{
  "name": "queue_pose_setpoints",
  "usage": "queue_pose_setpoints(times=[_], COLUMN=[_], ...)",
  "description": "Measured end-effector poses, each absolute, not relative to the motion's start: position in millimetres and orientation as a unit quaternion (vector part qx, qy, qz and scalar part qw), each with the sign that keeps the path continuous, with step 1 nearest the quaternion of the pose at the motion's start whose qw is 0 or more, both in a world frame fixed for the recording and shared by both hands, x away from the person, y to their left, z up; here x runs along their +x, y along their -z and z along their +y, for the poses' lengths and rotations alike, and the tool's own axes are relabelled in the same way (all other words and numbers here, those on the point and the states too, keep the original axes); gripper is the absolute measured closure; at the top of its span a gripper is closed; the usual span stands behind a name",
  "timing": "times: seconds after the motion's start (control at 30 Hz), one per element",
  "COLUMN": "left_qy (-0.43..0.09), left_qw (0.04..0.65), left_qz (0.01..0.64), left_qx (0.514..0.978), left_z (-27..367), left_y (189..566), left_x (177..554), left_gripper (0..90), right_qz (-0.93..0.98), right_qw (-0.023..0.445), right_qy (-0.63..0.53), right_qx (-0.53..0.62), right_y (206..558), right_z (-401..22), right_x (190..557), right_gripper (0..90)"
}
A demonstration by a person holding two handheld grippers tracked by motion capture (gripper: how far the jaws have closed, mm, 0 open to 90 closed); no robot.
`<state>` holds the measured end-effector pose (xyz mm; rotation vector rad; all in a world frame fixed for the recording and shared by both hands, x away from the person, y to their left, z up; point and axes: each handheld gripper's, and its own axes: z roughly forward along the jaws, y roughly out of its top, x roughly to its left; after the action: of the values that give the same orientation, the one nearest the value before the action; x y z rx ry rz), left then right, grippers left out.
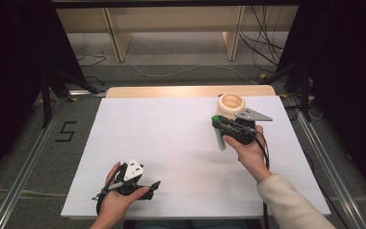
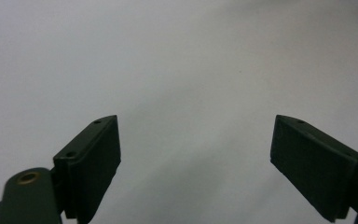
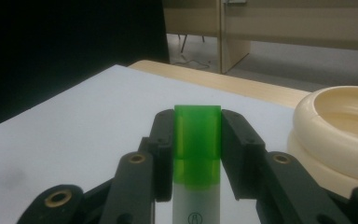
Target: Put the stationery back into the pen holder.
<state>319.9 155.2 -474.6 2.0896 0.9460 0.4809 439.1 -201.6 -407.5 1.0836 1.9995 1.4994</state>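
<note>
A tube with a white body and a green cap (image 3: 197, 140) stands between the jaws of my right gripper (image 3: 197, 115), whose pads press on the cap from both sides. From above, that tube (image 1: 218, 136) hangs cap-up and slightly tilted over the right part of the white sheet (image 1: 171, 138), with my right gripper (image 1: 217, 125) shut on it. A cream round cup (image 1: 231, 105) with a thick rim stands just beyond it, and shows close on the right (image 3: 340, 126). My left gripper (image 1: 151, 186) rests at the front left, and its jaws (image 2: 196, 149) are wide apart over bare white sheet.
A wooden table edge (image 1: 186, 91) runs behind the white sheet. Beyond it are pale shelf legs (image 1: 116, 40) and loose cables (image 1: 262, 47) on the floor. Metal rails (image 1: 28, 162) flank the table, with a black "5" (image 1: 66, 131) marked at left.
</note>
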Motion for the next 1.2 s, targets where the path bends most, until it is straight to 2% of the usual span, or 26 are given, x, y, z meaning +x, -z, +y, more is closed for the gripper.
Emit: queue_pose_setpoints(times=[1.2], left_qy=[-0.189], left_qw=[0.388], left_qz=[0.374], left_qx=[0.821], left_z=[155.1], left_y=[475.1], left_x=[320.1], left_gripper=[15.8], right_qz=[0.683], right_qw=[0.247], right_qy=[-0.543], right_qx=[0.422], right_y=[382.5], right_z=[-226.6], right_x=[477.2], right_gripper=[67.4])
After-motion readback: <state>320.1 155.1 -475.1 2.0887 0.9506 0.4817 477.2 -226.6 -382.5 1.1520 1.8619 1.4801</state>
